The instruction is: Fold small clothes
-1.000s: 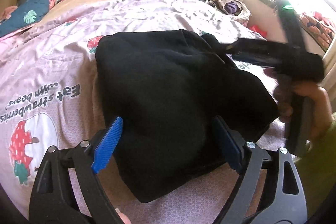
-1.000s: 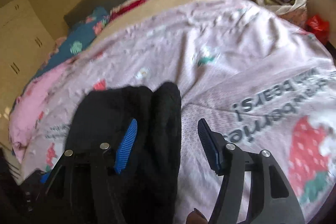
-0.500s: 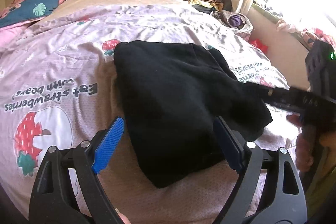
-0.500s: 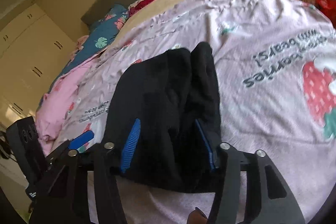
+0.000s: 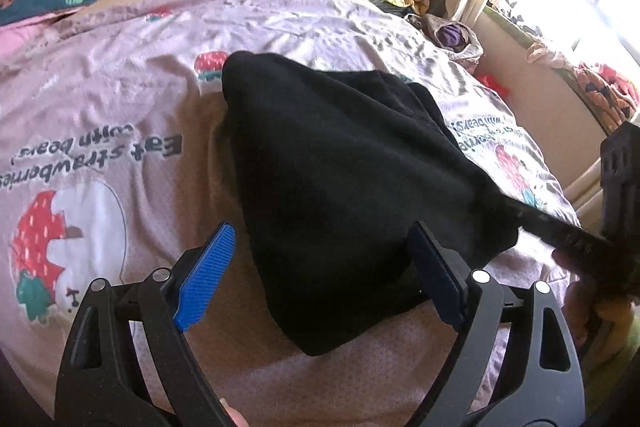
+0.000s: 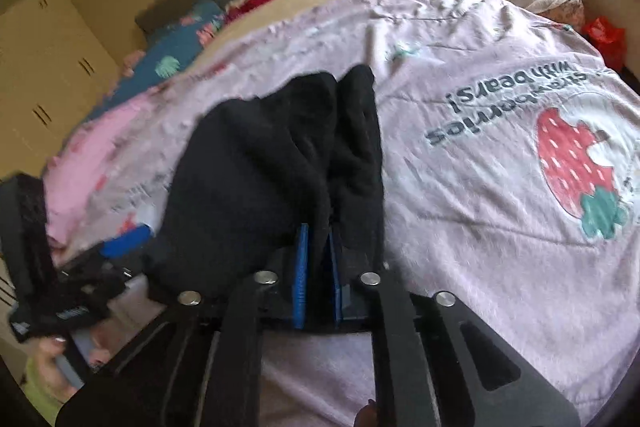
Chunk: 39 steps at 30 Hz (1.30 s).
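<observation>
Currently, left wrist view: your left gripper (image 5: 320, 275) is spread wide, pads straddling the black garment (image 5: 340, 163) on the pink bedsheet (image 5: 120, 75), not pressing it. Right wrist view: your right gripper (image 6: 317, 275) is closing, a garment fold (image 6: 316, 227) pinched between its blue pads.

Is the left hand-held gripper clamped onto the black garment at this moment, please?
No, the left hand-held gripper stands wide open, its blue pads either side of the black garment without pressing it.
</observation>
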Motion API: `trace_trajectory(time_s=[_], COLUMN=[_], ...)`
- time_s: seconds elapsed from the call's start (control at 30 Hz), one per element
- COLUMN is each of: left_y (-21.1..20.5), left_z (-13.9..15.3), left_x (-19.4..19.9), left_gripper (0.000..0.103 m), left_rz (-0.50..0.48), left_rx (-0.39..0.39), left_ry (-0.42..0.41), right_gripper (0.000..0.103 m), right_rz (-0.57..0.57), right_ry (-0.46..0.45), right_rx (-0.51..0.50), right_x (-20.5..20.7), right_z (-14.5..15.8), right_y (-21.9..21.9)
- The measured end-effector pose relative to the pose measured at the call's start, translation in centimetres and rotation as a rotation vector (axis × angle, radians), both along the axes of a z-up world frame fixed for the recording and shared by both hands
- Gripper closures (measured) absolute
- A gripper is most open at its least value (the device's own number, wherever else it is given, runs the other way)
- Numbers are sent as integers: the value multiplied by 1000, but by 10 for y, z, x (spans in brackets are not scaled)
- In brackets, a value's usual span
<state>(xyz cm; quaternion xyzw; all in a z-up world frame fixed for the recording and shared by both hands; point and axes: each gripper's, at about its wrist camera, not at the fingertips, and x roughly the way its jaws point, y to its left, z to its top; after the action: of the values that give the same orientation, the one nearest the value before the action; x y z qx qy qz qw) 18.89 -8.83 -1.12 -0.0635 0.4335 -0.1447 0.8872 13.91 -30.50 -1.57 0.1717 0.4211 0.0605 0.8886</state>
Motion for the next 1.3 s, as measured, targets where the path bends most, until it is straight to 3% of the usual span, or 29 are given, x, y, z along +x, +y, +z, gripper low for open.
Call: trace_trajectory(time_s=[0.03,0.1,0.17,0.23,0.3,0.43,0.53,0.83,1.3], left_y=[0,1,3,6,8,13,17,27,28], left_z=[0,2,4,6,7,6,3,-5,0], left_x=[-1,-6,-13,-21,-30,-51,-67,-101,-109], left_gripper=[22,22,20,14,10,10,10,10,9], left_rz=[0,-4,-5,-4,-8,-12,-11,9,7], left_rx=[1,5,7,3,-5,-3,-7,0,5], left_ry=[-1,-2,-6,-6,-8,-19,-21,-38,-60], right_gripper=[72,64,30,28,19,6,5,5,5], right_rz=[-8,-11,-41,-56,-67,-99,-116,-105,-116], right_ry=[-3,-36,-65,-100,-121,-174,-203,-210,-194], right_rx=[-18,-46,-106,-135,-153,-219,-277,-283,-281], right_x=[-4,-17,-31,-47,-63,-90,-109,-143,-150], right_z=[1,8,16,22,24,25,22,8,5], right_y=[2,6,11,15,19,27,34,46,49])
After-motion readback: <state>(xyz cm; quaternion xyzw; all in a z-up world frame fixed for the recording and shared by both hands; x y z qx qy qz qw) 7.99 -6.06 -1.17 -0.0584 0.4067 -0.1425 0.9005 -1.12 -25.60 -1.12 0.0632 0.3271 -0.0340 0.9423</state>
